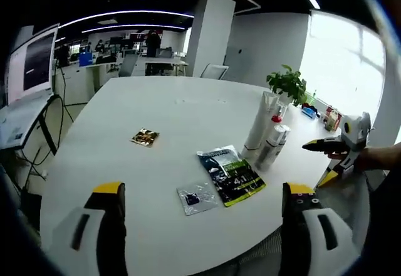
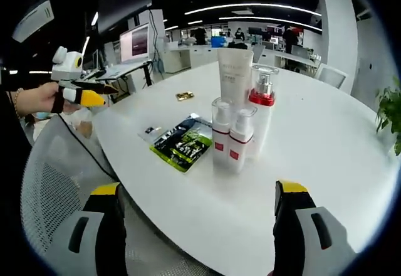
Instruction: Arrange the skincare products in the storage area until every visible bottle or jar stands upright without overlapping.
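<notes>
Claws (image 1: pixel 199 207) (image 2: pixel 195 207) wide apart, level above table (image 1: pixel 156 125) edge, bottles (image 2: pixel 241 116) upright.

A large white round table (image 1: pixel 156 113) carries everything. Near its edge stand 4 skincare containers in a tight cluster: a tall white tube (image 2: pixel 235 75), a red-collared pump bottle (image 2: pixel 261 116) and 2 small clear-capped bottles (image 2: pixel 229 141), all upright. Beside them lie a green-and-black sachet (image 2: pixel 182 142) and a small silver sachet (image 1: pixel 197 198). Farther off lies a gold sachet (image 1: pixel 145 137).
</notes>
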{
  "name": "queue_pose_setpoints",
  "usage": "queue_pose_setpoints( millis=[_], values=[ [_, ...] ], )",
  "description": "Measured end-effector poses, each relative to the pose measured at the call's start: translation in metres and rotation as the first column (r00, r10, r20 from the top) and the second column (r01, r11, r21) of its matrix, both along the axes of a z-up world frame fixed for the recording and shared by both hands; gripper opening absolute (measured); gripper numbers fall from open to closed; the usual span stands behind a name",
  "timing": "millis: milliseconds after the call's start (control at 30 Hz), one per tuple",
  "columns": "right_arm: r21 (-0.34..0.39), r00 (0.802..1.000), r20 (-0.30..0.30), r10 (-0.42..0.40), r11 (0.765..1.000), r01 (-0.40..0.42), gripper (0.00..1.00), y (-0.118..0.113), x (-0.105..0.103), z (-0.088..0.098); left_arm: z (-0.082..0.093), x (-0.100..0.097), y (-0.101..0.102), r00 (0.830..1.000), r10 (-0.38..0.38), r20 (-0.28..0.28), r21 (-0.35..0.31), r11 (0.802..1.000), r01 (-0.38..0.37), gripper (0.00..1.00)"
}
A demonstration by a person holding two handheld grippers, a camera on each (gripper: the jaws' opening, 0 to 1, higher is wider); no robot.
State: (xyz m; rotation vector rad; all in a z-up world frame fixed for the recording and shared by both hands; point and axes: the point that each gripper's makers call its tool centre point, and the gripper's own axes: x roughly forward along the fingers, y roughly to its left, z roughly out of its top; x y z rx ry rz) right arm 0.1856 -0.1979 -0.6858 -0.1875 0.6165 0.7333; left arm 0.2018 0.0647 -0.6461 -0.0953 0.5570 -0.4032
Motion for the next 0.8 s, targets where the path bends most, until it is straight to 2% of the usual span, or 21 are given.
queue_pose_setpoints(
  millis=[467, 800],
  values=[
    [-0.004, 1.0, -0.005, -0.023, 1.0, 0.023, 0.99, -0.004, 0.003, -0.001, 0.003, 0.022, 0.023, 1.0, -0.018, -0.018, 0.047, 0.999, 0.018, 0.99],
    [-0.01, 0.999, -0.005, -0.038, 0.999, 0.038, 0.99, -0.005, 0.004, 0.0, 0.002, 0.032, 0.022, 0.998, -0.044, -0.034, 0.073, 0.996, 0.047, 0.98]
  ],
)
